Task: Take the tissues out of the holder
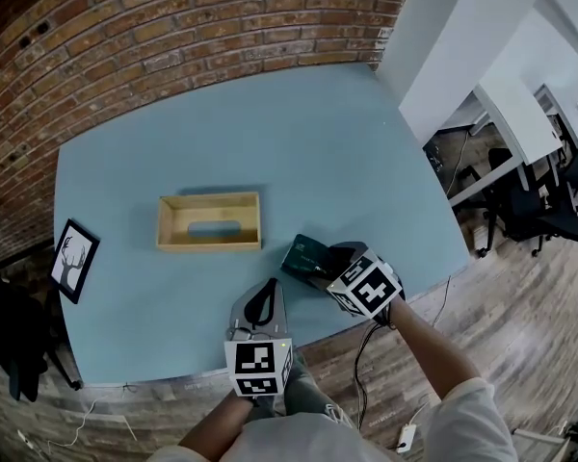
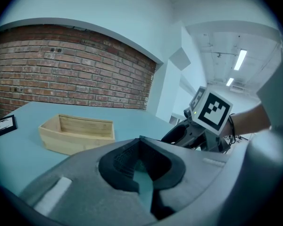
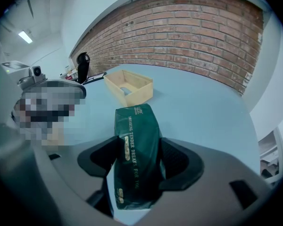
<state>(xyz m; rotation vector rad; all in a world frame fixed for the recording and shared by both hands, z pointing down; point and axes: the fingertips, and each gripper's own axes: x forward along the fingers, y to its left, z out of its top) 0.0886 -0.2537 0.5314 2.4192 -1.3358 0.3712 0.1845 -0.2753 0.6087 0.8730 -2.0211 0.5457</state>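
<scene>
The tissues are a dark green pack [image 1: 304, 252] with gold print, held close to the table's front edge. My right gripper [image 1: 320, 260] is shut on it, and in the right gripper view both pads press the pack [image 3: 136, 140] from the sides. About a hand's width to the pack's left stands the light wooden holder [image 1: 209, 242], open on top, with an oval slot in its floor and nothing inside. My left gripper [image 1: 267, 295] hovers over the front edge, shut and holding nothing. Its view shows the holder [image 2: 75, 136] ahead on the left and the right gripper [image 2: 194, 132] on the right.
A small framed picture [image 1: 74, 260] stands at the blue table's [image 1: 299, 142] left edge. A brick wall [image 1: 173, 27] runs behind the table. Desks and black office chairs [image 1: 535, 210] stand to the right on the wooden floor. A dark chair [image 1: 14, 340] is at the left.
</scene>
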